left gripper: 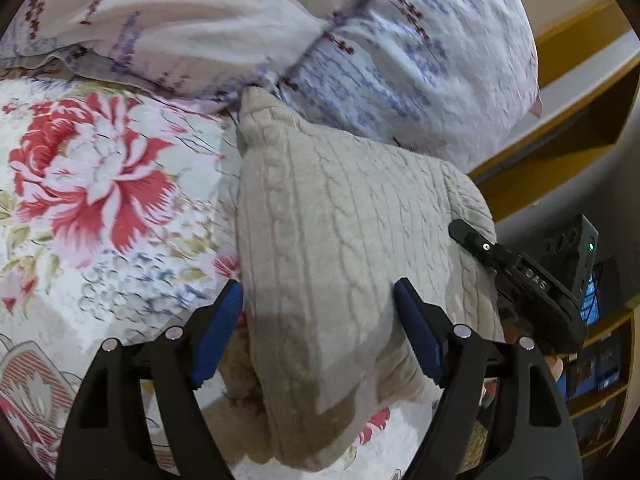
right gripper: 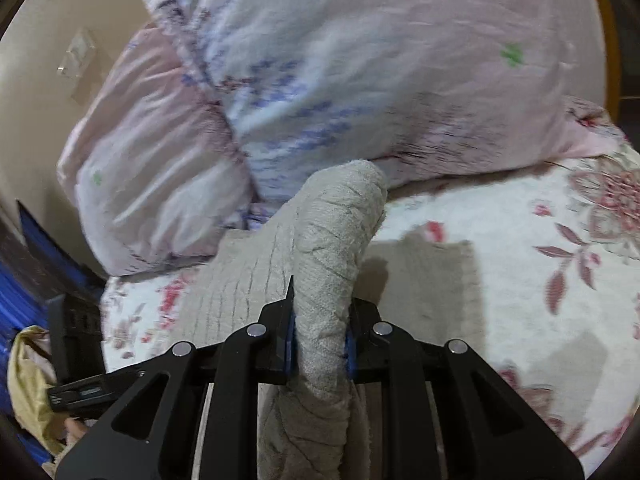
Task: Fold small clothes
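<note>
A beige cable-knit garment (left gripper: 340,232) lies on the flowered bedsheet (left gripper: 92,184), partly lifted into a tent shape. My left gripper (left gripper: 320,300) is open, its blue-padded fingers (left gripper: 218,332) on either side of the garment's near part, not closed on it. My right gripper (right gripper: 318,332) is shut on a bunched fold of the same garment (right gripper: 332,248) and holds it raised above the bed. The right gripper also shows in the left wrist view (left gripper: 520,276) at the garment's right edge.
Pale pink and blue patterned pillows (left gripper: 280,28) are piled at the back of the bed, also in the right wrist view (right gripper: 320,80). Wooden shelves (left gripper: 592,380) stand to the right. A wall (right gripper: 48,60) and blue items (right gripper: 24,280) are on the left.
</note>
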The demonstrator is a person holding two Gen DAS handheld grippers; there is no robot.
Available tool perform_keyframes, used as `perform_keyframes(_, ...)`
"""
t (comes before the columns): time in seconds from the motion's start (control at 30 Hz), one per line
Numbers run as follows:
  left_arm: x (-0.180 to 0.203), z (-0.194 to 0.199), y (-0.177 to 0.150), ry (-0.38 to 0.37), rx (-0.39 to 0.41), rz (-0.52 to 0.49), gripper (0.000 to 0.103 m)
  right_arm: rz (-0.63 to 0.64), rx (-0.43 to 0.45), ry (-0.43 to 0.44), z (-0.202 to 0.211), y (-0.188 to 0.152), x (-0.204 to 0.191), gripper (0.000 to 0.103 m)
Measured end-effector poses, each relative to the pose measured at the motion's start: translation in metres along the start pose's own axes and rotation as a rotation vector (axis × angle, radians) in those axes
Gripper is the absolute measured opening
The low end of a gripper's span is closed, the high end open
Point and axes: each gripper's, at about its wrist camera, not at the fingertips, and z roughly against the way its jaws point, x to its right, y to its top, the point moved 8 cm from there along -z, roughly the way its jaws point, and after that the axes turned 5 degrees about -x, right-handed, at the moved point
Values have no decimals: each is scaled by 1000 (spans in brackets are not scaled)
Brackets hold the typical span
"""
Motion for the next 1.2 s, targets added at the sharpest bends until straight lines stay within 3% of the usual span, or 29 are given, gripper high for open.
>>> perform_keyframes(0.33,13,-14,-10,6,-35,-46,77,7,56,-37,16,0,24,18)
perform_keyframes(0.47,12,-17,-11,-2,-50,-54,76,-13,12,-90,-1,-5,41,18)
perform_keyframes(0.6,11,-18,-12,-22,-69,-44,76,-147,-54,-35,-21,-15,67,23)
perform_keyframes(0.67,12,-16,-15,-43,-71,-31,75,-172,-48,-41,-14,-14,72,36)
perform_keyframes(0.77,10,-10,-19,-62,-70,-13,75,-183,-21,-43,5,-15,74,47)
perform_keyframes(1.0,6,1,-34,-80,-79,-3,75,-266,-8,122,45,-45,74,48)
perform_keyframes(1.2,2,5,-46,-89,-100,12,68,-242,-28,160,57,-75,63,48)
